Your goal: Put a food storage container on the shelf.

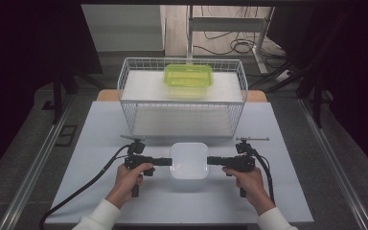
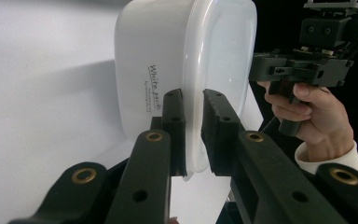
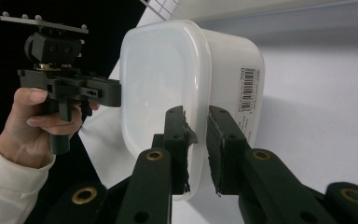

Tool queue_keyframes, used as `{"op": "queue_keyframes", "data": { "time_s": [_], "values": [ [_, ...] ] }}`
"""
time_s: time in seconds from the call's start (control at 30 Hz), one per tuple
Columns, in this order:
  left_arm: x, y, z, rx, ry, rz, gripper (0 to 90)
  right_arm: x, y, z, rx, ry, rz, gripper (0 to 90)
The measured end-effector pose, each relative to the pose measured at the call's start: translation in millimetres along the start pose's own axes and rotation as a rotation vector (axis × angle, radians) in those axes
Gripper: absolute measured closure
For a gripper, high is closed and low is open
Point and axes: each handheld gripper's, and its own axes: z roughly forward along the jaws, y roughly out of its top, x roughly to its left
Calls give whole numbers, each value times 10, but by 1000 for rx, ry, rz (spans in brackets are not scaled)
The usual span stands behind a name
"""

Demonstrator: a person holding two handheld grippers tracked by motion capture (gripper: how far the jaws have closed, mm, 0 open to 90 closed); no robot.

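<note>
Sits near the middle of the tabletop (image 1: 100,191), just in front of the wire basket (image 1: 182,98): a white lidded container (image 1: 189,160), held between the two tools. Clamped on its left rim by the left tool (image 1: 168,161), jaws shut on the lip where lid meets tub, as seen close up in the left gripper view (image 2: 193,135). Clamped likewise on the right rim by the right tool (image 1: 210,161), jaws pinching the same thin flange (image 3: 196,140). Looks light, thin-walled and probably empty, judging from the translucent plastic; likely to flex a little under a hard squeeze, smooth and somewhat slippery on its glossy walls. Best taken at the protruding rim on opposite sides, as now, since the rounded body offers no flat purchase and the lid could pop if pulled on alone. Needs level, matched lifting by both hands to avoid twisting out of the pads. Reads "White pack" in slanted script on the side wall (image 2: 153,86), with smaller print below too fine to make out. Carries a barcode label (image 3: 248,88) on the opposite wall, with "700" beside it and further small text not legible. Farther off, inside the basket, rests a green container (image 1: 189,76).
</note>
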Motion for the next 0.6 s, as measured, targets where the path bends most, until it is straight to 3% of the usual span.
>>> {"op": "queue_keyframes", "data": {
  "time_s": [0.17, 0.23, 0.3, 0.43, 0.6],
  "values": [
    [-96, 62, -47, -8, 16, 27, 809, 37, 55, -16, -3, 1, -14, 777],
    [-191, 146, -115, -24, -9, 37, 810, 79, 119, -50, -21, -2, -27, 775],
    [-225, 177, -136, -28, -8, 46, 813, 96, 144, -70, -29, 6, -28, 775],
    [-371, 323, -221, -44, 10, 75, 812, 241, 283, -181, -61, 24, -65, 777],
    [-453, 417, -293, -65, 5, 84, 808, 392, 416, -268, -79, 30, -104, 779]
  ]
}}
